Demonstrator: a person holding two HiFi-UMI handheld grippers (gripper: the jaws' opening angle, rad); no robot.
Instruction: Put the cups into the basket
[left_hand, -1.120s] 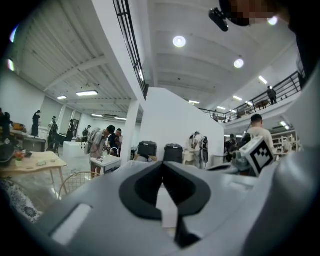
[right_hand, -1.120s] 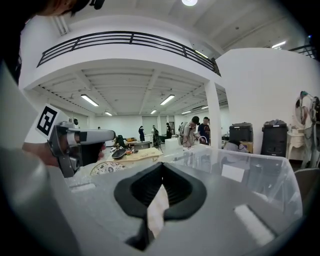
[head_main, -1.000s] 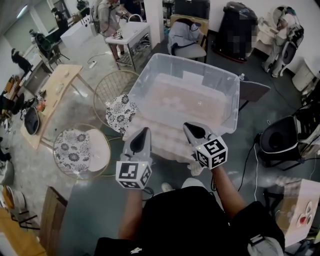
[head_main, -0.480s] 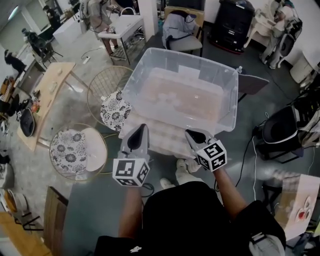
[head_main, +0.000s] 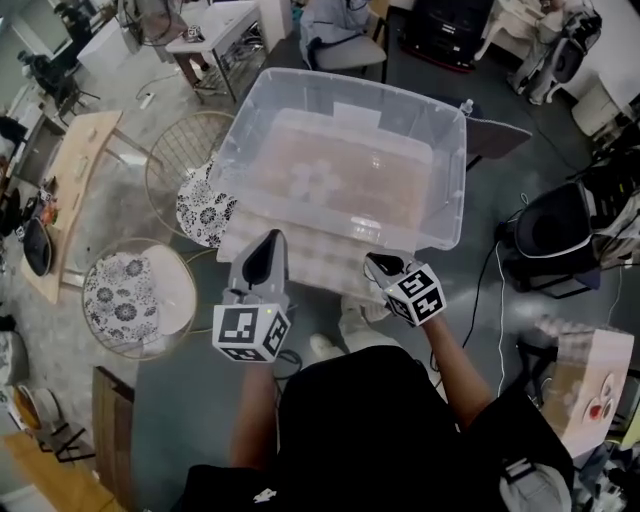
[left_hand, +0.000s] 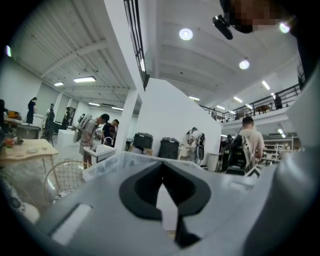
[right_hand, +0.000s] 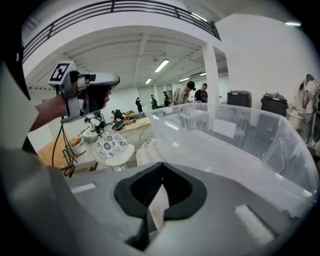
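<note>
Both grippers are up in front of the person, side by side, tips toward the clear bin (head_main: 452, 200). L gripper (head_main: 267, 238): jaws together, tips meeting, nothing btwn them. R gripper (head_main: 376, 261): jaws also pressed together, empty, tilted down a bit more than the L one. Both tips sit just short of the bin's near wall and look apart from it. They're over a pale surface (head_main: 310, 272) w/ rows of round bumps, too blurred to say if those are cups. Inside the bin, approx mid-floor, a few pale round shapes (head_main: 315, 180) show thru the plastic, prob cups, can't confirm. Bin is upright, open-topped. Two round chairs (head_main: 128, 298) w/ floral cushions stand to the bin's left, w/ a wooden table (head_main: 72, 170) beyond them
</note>
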